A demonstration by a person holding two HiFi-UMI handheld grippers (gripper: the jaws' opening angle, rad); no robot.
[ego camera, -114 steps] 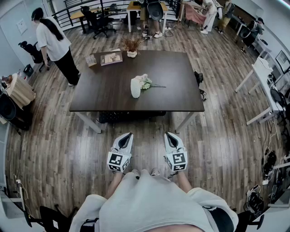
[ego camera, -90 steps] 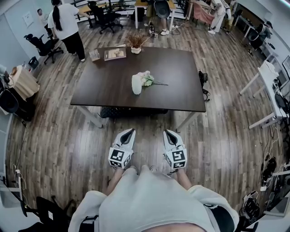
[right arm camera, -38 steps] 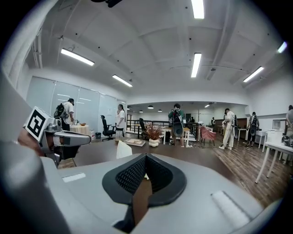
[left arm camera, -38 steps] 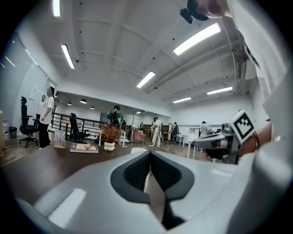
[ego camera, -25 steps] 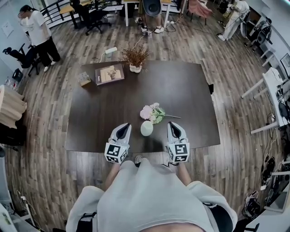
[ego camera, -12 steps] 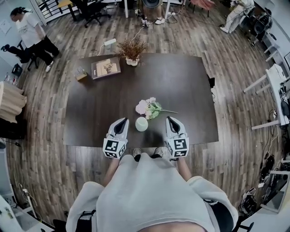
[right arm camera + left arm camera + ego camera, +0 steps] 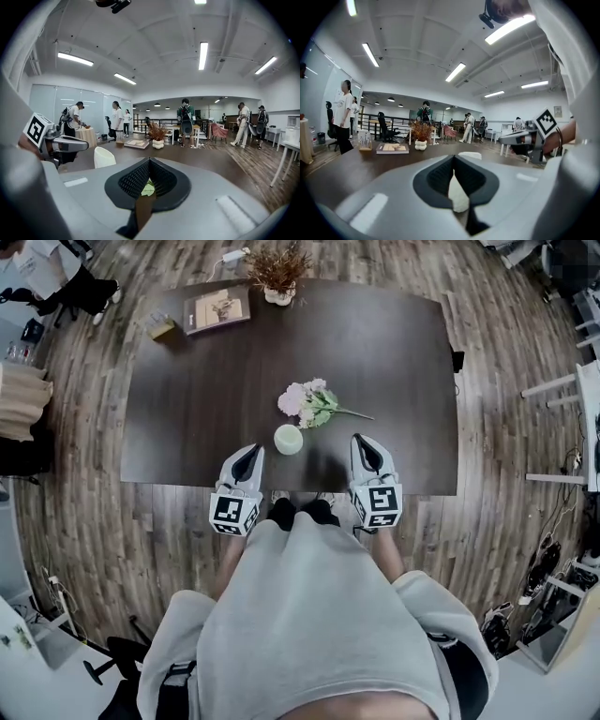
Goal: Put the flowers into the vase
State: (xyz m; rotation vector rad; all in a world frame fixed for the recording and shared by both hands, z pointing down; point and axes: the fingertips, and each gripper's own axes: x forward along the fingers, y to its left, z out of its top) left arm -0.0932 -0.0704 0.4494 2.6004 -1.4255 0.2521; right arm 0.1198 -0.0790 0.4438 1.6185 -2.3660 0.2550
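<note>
Head view: lying on table (image 7: 187,409) beyond upright vase (image 7: 288,439), flowers (image 7: 307,401), stem end pointing toward right gripper (image 7: 362,441), nearer than left gripper (image 7: 252,450).
Left gripper view: jaws together, empty, vase dead ahead.
Right gripper view: jaws together, empty; probably flowers ahead.

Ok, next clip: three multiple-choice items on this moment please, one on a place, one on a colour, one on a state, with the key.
1. Where are the flowers? A) in the vase B) lying on the table beside the vase C) on the floor
2. What colour is the vase? A) white B) blue C) black
3. How are the left tool and right tool? A) both shut, empty B) both open C) each shut on a stem
Key: 1 B, the blooms lie on the dark table; 2 A, it shows white from above; 3 A, each tool's view shows jaws together, nothing gripped.
</note>
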